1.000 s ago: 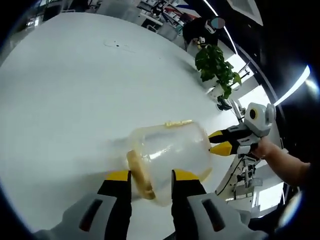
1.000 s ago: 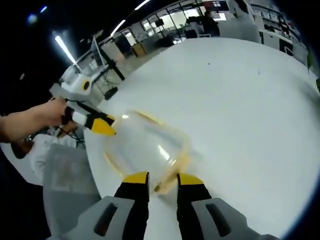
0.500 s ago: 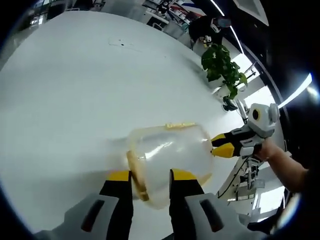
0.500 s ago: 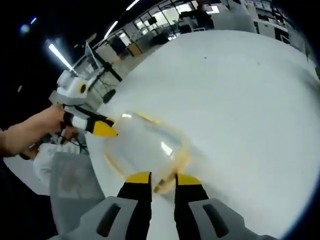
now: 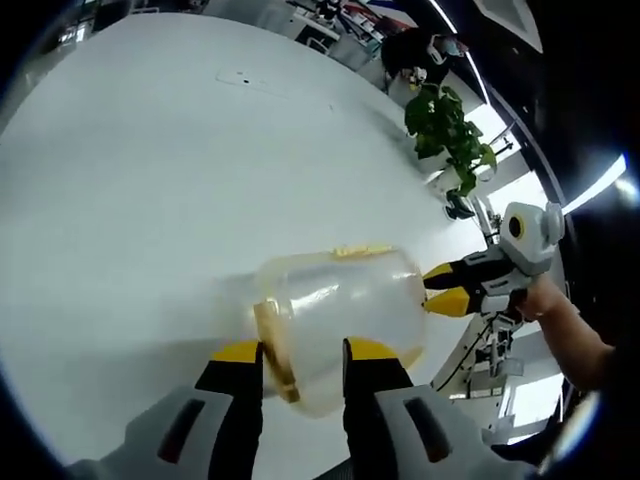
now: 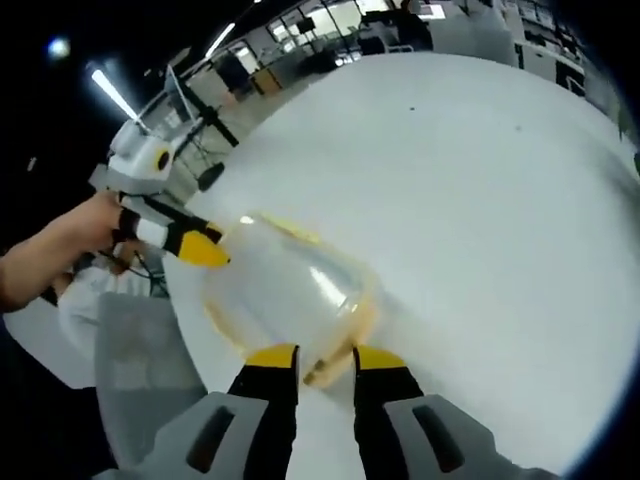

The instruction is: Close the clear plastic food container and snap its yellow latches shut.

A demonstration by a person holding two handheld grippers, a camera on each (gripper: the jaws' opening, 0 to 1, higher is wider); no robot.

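A wide white table (image 5: 150,170) fills most of both views, with an office of desks and ceiling strip lights behind it and a potted plant (image 5: 445,125) past its far edge in the left gripper view.

Against the picture of half a second ago little has changed: the clear container (image 5: 335,320) sits at the same spot near the table's edge, and both grippers keep their places at its opposite ends. The background has slid slightly in each view, which is the cameras shifting with the hands.

The left gripper (image 5: 297,352) has its jaws spread a little, straddling the container's near end where a yellow latch (image 5: 273,348) lies between them; whether the jaws press on it cannot be told. In the right gripper view the right gripper (image 6: 325,355) stands the same way at the other end, jaws slightly apart about the yellowish rim, contact unclear. Each gripper shows in the other's view, held by a hand (image 6: 80,228), its yellow tips close together and touching or almost touching the container wall.

The plastic is transparent and blurred, so whether the lid is fully seated is hard to make out. A second latch (image 5: 358,250) shows along the far side.
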